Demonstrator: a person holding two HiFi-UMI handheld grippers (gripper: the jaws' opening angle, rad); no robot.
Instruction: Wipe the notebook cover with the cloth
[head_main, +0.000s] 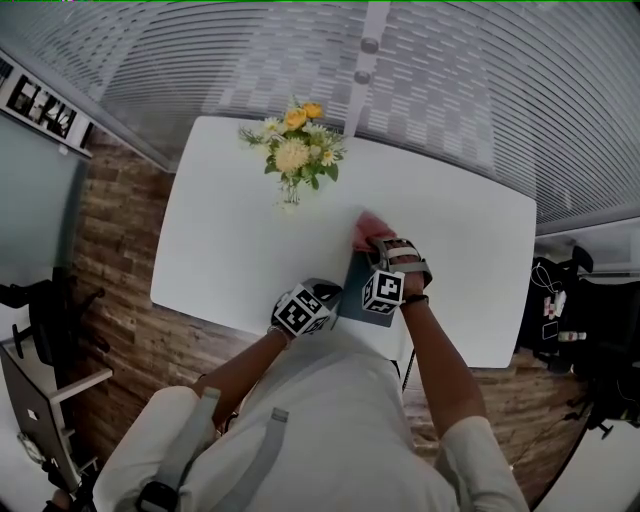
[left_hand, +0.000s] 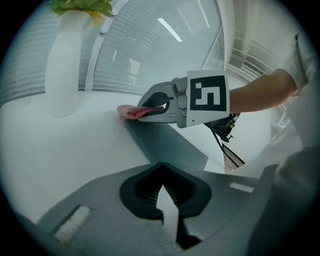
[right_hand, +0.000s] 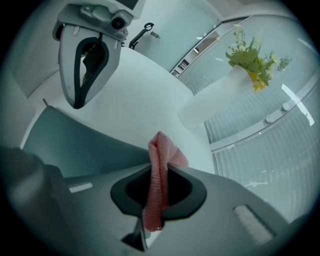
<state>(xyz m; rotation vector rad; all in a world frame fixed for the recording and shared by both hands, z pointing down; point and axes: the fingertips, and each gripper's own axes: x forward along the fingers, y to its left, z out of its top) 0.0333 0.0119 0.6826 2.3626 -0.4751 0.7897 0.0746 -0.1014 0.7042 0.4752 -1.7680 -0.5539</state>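
The left gripper (left_hand: 162, 184) is set just beside the near left edge of the notebook (left_hand: 167, 145), its jaws pressed together with nothing between them, probably so that the book can be steadied against sliding. The notebook is laid flat near the front of the white table (head_main: 230, 240). At its far edge the pink cloth (right_hand: 159, 170) is pinched tight in the right gripper (right_hand: 156, 197), with a fold protruding for rubbing the cover.

Cloth (head_main: 371, 232) rests at far end of notebook (head_main: 352, 294), vase (head_main: 290, 192) beyond.
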